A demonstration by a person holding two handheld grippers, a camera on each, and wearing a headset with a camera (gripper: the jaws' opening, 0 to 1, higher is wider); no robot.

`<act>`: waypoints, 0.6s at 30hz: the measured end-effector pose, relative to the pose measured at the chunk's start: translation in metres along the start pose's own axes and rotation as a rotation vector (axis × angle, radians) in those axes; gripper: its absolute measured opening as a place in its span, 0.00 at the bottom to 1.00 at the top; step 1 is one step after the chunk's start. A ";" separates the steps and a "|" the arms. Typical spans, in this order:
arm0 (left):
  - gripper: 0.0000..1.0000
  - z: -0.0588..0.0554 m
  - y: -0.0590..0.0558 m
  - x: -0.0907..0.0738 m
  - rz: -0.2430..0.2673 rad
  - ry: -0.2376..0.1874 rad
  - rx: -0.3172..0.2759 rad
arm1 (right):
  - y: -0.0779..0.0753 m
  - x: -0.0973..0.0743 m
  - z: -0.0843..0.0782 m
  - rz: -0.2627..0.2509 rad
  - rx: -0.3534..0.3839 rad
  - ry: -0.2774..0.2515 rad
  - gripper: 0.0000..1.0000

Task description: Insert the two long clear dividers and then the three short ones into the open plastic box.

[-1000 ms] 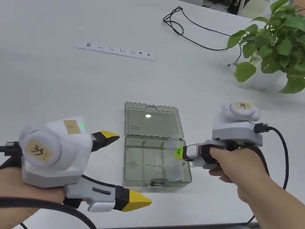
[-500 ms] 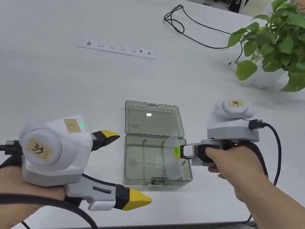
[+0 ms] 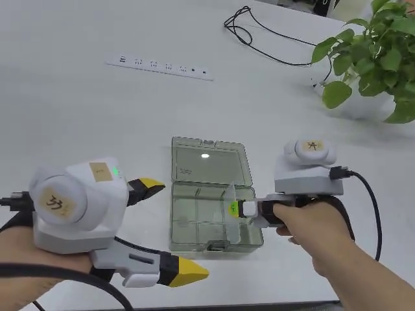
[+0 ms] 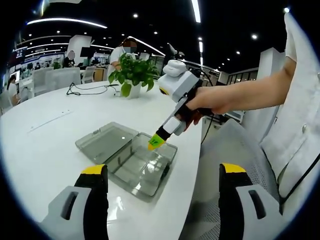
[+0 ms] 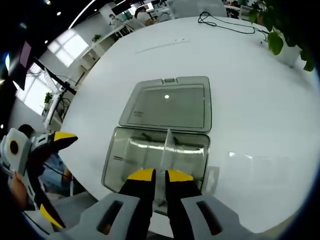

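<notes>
A smoky clear plastic box (image 3: 194,227) lies open on the white table, its lid (image 3: 211,165) flat behind it. My right gripper (image 3: 235,208) reaches in from the right, shut on a clear divider (image 3: 228,196). The divider stands upright in the right half of the box. In the right gripper view the jaws (image 5: 160,176) pinch the divider (image 5: 165,147) over the box (image 5: 130,150). Faint partition lines show inside the box. My left gripper (image 3: 174,230) is open and empty, left of the box and near the front edge. The left gripper view shows the box (image 4: 125,155) and the right gripper (image 4: 156,142).
A white power strip (image 3: 159,67) lies far back on the table, with a black cable (image 3: 259,39) behind it. A potted plant (image 3: 376,52) stands at the back right. The right gripper's black cable (image 3: 379,214) loops to the right. The table's front edge is close below the box.
My right gripper has moved left over the box with the divider, which now stands more upright and deeper in the box. The left gripper has stayed put.
</notes>
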State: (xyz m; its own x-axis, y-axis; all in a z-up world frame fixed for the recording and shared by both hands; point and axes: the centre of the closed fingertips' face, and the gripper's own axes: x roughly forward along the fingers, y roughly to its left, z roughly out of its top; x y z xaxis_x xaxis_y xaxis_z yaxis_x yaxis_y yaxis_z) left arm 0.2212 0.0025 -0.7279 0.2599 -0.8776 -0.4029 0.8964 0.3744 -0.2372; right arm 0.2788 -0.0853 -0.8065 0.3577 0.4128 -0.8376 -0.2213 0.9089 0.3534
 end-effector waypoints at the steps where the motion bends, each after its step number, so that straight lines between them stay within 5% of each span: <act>1: 0.94 0.000 0.000 0.000 0.001 0.003 0.000 | 0.000 0.001 0.000 0.002 0.002 0.000 0.09; 18: 0.94 0.002 0.001 -0.002 0.016 0.002 -0.004 | -0.003 0.009 -0.003 0.043 0.007 -0.012 0.10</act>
State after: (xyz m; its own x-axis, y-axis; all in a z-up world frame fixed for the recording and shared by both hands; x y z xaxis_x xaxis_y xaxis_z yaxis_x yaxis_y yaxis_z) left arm 0.2222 0.0042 -0.7260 0.2731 -0.8710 -0.4085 0.8908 0.3893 -0.2344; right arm 0.2796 -0.0845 -0.8164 0.3586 0.4525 -0.8165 -0.2306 0.8905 0.3922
